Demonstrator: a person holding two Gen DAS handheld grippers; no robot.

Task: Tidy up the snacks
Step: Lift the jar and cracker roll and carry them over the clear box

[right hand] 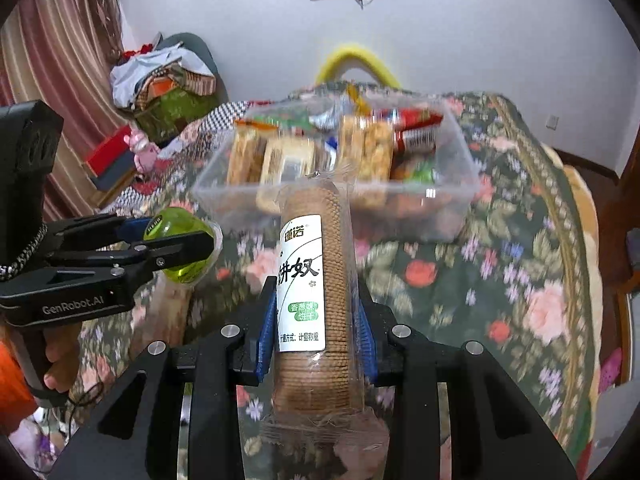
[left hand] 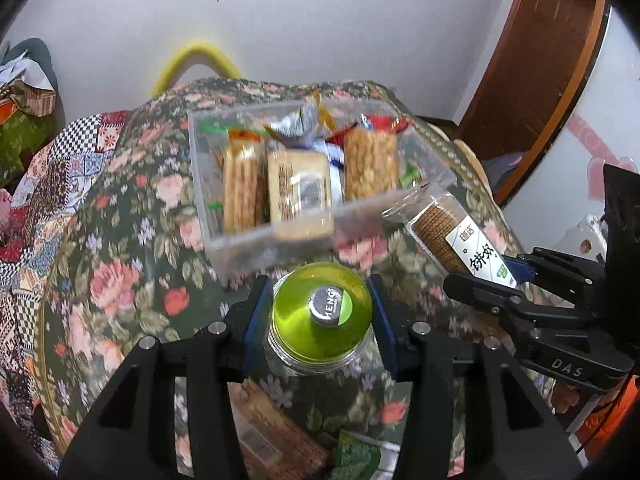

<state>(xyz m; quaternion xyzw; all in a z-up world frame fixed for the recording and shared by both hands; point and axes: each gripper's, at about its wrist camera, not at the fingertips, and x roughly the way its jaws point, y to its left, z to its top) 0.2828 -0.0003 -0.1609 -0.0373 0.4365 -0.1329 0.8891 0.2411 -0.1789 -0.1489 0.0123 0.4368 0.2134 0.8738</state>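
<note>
Several snacks are already sitting in the box [left hand: 224, 256]; the left gripper [left hand: 320, 312] is clasping a jar [left hand: 322, 312], the right gripper [right hand: 316, 320] a biscuit pack [right hand: 316, 280], both outstanding.

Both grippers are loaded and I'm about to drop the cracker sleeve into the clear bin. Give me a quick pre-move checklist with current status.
1. Right gripper grip on the cracker sleeve: ok, both blue pads press its sides.
2. Left gripper grip on the green-lidded jar: ok, clamped at the lid.
3. Clear bin reachable: ok, it sits straight ahead on the floral cloth.
4. Free room in the bin: not ok, snack packs fill most of it; the only gap seen is at the front right.
5. Sleeve clear of the bin wall: cannot tell, its tip overlaps the near rim in the right wrist view.
6. Grippers clear of each other: ok, a gap shows between them.
</note>
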